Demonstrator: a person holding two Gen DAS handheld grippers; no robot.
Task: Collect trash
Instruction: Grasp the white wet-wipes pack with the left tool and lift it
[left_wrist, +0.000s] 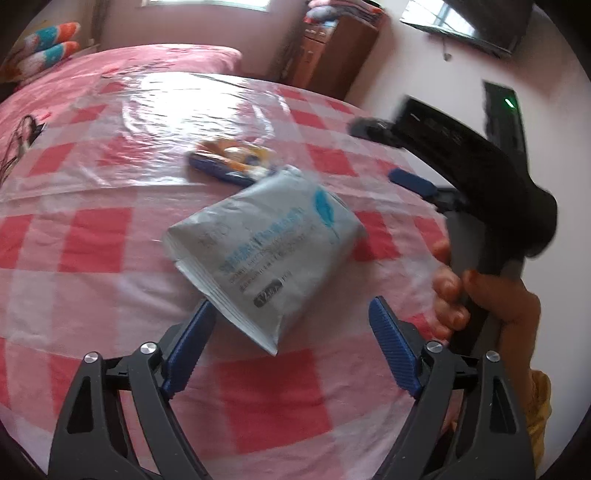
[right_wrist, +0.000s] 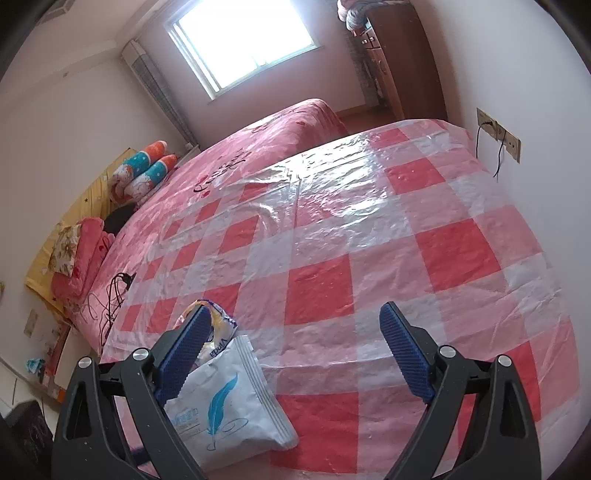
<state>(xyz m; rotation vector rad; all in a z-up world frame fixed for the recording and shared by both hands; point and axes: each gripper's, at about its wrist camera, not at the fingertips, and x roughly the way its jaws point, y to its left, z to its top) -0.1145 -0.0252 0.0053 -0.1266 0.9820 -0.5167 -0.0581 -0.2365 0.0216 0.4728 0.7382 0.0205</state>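
White tissue pack (left_wrist: 269, 254) with a blue feather print lies flat on the red-and-white checked plastic tablecloth (left_wrist: 92, 243), near edge of the table, just ahead of the left gripper (left_wrist: 291, 314); its near corner sits between the blue pads, jaws spread wide, not pressing it. Just beyond the pack, touching or nearly so, a crumpled orange-and-blue wrapper (left_wrist: 232, 158), blurred. Nothing blocks the pack from the front. Left wrist view only: the right gripper's black body (left_wrist: 480, 177) crosses the right side, held by a hand (left_wrist: 491, 302) with a yellow sleeve below it; one of its blue pads (left_wrist: 412, 182) shows near the table's right edge. Right wrist view: right gripper (right_wrist: 299, 350) spread wide, nothing between the pads, only bare cloth ahead; the same pack (right_wrist: 229, 402) lies low left, partly behind the left finger (right_wrist: 184, 354), the wrapper (right_wrist: 218, 321) just past it. That view alone shows the window (right_wrist: 243, 40), pink bed (right_wrist: 258, 147) beyond the table, rolled pillows (right_wrist: 144, 166), a black cable (right_wrist: 118, 291) at the left table edge, wall sockets (right_wrist: 498, 133) on the right. Wooden cabinet (left_wrist: 332, 48) far right in both.
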